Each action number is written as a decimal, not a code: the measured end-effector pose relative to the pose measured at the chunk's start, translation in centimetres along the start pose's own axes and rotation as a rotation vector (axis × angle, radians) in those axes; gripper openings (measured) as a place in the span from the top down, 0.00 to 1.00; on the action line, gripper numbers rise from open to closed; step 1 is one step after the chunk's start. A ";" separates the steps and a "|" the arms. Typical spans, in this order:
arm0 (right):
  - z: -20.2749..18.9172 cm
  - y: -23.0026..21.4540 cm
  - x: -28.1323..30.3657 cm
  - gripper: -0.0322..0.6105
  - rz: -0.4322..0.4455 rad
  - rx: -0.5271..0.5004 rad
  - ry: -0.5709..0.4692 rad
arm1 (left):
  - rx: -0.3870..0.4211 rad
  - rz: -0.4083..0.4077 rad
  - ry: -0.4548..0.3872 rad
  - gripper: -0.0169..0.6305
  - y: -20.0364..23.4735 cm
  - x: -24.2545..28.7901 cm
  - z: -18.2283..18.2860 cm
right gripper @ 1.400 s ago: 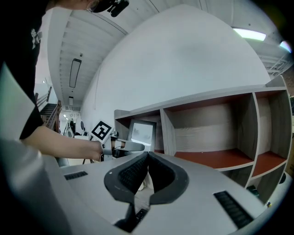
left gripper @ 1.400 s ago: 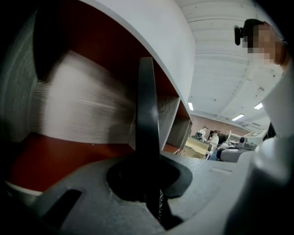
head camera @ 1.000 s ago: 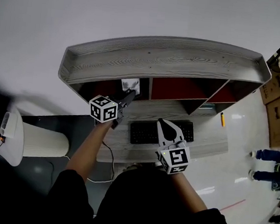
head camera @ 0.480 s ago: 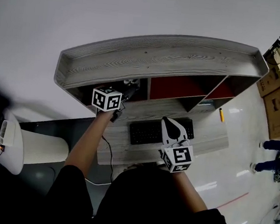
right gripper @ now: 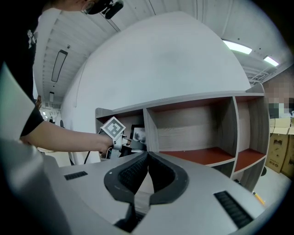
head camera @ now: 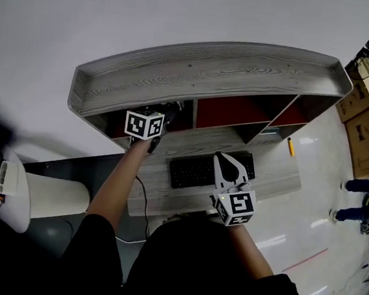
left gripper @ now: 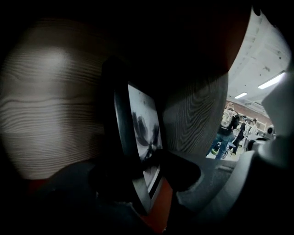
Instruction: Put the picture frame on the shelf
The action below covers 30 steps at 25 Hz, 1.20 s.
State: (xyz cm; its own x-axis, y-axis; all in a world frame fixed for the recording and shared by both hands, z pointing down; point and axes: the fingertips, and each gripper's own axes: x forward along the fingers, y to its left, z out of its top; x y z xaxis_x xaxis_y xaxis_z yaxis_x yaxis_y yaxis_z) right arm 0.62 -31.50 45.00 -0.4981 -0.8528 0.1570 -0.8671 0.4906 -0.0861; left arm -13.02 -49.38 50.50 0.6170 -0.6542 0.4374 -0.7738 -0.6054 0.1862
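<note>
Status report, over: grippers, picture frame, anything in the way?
Left gripper jaws opening, picture frame standing between them in left bay of shelf. Right gripper shut, empty. Nothing blocking.

Grey wood-grain shelf (head camera: 211, 71) with matt red boards (head camera: 230, 113), picture frame (left gripper: 123, 133) dark, perhaps plastic, glossy pale floor (head camera: 317, 189)

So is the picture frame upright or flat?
Upright: the picture frame stands on edge in the shelf, left gripper jaws opening around it.

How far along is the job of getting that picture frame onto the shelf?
Nearly finished. Done: the picture frame stands inside the leftmost compartment of the shelf. In hand: the left gripper is opening its jaws, with the frame between them. Left: draw that gripper out. The right gripper hangs shut above the desk.
</note>
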 end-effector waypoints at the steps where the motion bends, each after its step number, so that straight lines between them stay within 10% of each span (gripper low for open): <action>1: -0.2 0.0 -0.1 0.93 0.000 -0.001 0.003 | -0.002 0.008 -0.003 0.67 0.2 0.1 0.1; 8: 0.0 -0.2 -0.1 0.93 0.005 0.000 -0.003 | -0.024 0.033 -0.038 0.56 1.2 -0.1 0.9; 18: -0.4 0.8 0.1 0.93 0.031 -0.004 0.017 | 0.186 0.046 0.021 0.52 1.2 0.3 1.9; 30: -0.8 0.7 0.0 0.93 0.031 0.000 0.030 | 0.132 0.136 -0.124 0.50 2.1 -0.6 1.7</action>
State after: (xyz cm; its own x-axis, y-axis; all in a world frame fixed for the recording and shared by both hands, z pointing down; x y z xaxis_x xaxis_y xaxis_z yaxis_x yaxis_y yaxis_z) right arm 0.00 -30.99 45.74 -0.5246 -0.8314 0.1834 -0.8511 0.5169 -0.0912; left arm -14.78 -51.00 49.11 0.5278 -0.7794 0.3376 -0.8304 -0.5570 0.0125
